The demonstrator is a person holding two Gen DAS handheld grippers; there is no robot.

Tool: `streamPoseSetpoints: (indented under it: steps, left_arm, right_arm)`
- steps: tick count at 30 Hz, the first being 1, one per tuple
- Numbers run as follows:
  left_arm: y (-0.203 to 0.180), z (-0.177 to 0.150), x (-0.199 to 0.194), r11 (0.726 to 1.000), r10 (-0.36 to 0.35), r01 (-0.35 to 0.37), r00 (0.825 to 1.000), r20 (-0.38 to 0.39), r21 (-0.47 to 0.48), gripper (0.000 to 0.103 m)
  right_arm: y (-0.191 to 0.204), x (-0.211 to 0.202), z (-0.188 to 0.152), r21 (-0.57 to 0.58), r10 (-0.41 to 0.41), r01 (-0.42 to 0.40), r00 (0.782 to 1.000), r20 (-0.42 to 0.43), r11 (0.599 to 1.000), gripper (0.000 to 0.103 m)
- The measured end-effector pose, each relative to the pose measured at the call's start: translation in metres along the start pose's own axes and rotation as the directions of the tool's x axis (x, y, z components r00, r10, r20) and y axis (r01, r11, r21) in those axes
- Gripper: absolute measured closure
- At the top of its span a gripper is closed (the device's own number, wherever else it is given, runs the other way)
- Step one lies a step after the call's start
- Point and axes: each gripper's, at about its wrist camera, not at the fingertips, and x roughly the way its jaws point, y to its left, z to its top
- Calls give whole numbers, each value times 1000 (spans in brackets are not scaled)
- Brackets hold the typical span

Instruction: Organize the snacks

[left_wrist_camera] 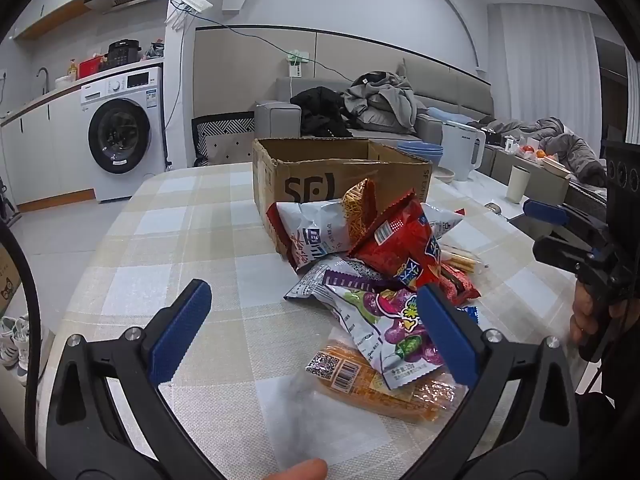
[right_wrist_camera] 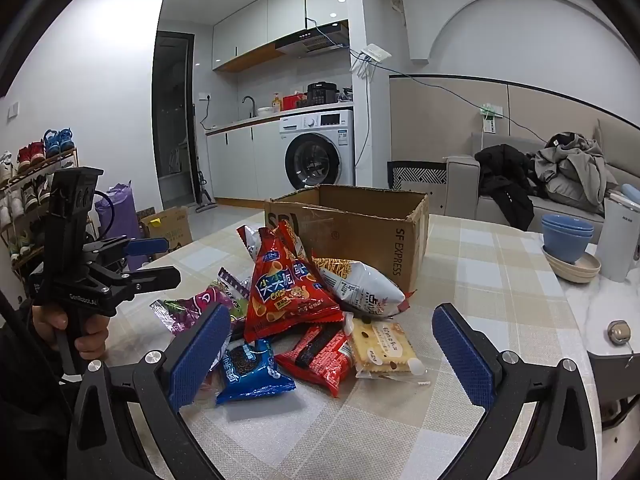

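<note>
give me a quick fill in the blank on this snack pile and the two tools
1. The snacks lie in a pile on the checked tablecloth in front of an open ____ box.
2. The left tool and the right tool are both ____, holding nothing.
3. The big red chip bag leans on the pile, with a ____ cookie packet lying in front of it in the right wrist view.
4. Beside the red wafer packet lies a pale ____ packet.

Missing words: cardboard; open; blue; cracker

Left tongs (left_wrist_camera: 316,330) spread wide, nothing between pads; right tongs (right_wrist_camera: 332,356) likewise.
</note>
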Motion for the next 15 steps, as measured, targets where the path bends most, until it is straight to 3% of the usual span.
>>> streamPoseSetpoints:
  steps: [15]
  left_arm:
    - [0, 0, 0, 1000, -2, 2, 1000, -6, -3, 1]
  right_arm:
    - [1, 0, 1, -1, 0, 0, 1000, 7, 1000, 0]
